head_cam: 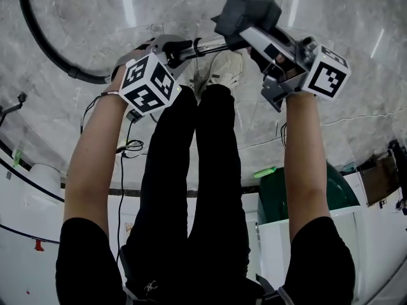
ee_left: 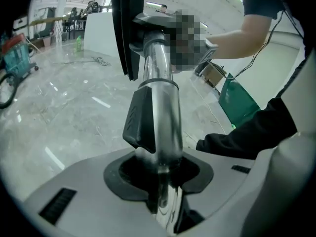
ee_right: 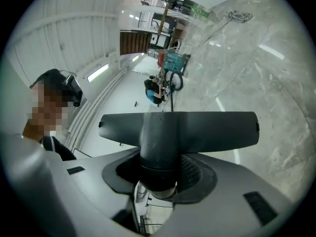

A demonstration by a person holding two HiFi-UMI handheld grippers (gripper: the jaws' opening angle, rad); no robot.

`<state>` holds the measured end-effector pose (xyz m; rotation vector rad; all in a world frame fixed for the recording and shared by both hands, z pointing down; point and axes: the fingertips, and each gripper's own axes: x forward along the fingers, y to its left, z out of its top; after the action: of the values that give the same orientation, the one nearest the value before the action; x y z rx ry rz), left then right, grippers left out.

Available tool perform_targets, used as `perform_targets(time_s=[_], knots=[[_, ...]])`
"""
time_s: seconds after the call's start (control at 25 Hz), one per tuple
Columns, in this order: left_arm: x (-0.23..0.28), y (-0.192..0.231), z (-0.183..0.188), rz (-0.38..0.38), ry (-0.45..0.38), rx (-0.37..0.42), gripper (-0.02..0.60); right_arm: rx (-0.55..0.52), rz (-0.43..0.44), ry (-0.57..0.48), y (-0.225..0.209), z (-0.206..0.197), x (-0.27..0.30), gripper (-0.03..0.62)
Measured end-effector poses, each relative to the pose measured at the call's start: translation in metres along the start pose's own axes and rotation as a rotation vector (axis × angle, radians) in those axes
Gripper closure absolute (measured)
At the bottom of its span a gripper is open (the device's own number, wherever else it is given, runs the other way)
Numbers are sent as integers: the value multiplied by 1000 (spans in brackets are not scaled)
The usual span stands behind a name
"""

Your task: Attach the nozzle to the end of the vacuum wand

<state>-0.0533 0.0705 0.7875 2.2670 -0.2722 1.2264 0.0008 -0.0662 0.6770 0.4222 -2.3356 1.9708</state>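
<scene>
Nozzle [head_cam: 247,10]: dark grey floor head, held up off the marble floor [head_cam: 356,138] in front of the person, top centre of the head view. The right gripper [ee_right: 160,181] is clamped on its round neck, and its own view shows the wide head lying crosswise just beyond the jaws.

Vacuum wand [head_cam: 203,44]: chrome tube running across from the left gripper [ee_left: 160,177] to the nozzle's neck. The left gripper's jaws are closed round the tube just below a black collar [ee_left: 140,120]. A black hose [head_cam: 38,37] curves away over the floor, upper left.

Step in hand, as I read it: the mating itself. Wand tip and nozzle neck meet at the socket and look in line (whether the tip is fully home or only entered, I cannot tell, since the joint sits behind the right gripper's body).

Next move likely calls for:
- a straight push of the two grippers toward each other, along the tube's axis
- no twist, so any catch on the tube stays in line with the neck
- a firm hold on the smooth chrome, which could slip in the pads
</scene>
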Motion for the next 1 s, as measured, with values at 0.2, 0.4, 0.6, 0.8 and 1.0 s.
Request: perform_targets(time_s=[0.2, 0.4, 0.6, 0.8, 1.0], knots=[[-1, 5, -6, 63, 38, -25, 443, 3, -56, -125, -1, 0, 0, 413], [4, 5, -10, 73, 30, -32, 443, 121, -553, -257, -25, -7, -10, 413], [-11, -5, -3, -22, -9, -29, 443, -73, -174, -150, 6, -9, 6, 414], [-19, -2, 10, -5, -33, -33, 443, -172, 15, -100, 29, -1, 10, 416], [-10, -8, 21, 37, -33, -29, 443, -43, -437, -202, 5, 2, -14, 424]])
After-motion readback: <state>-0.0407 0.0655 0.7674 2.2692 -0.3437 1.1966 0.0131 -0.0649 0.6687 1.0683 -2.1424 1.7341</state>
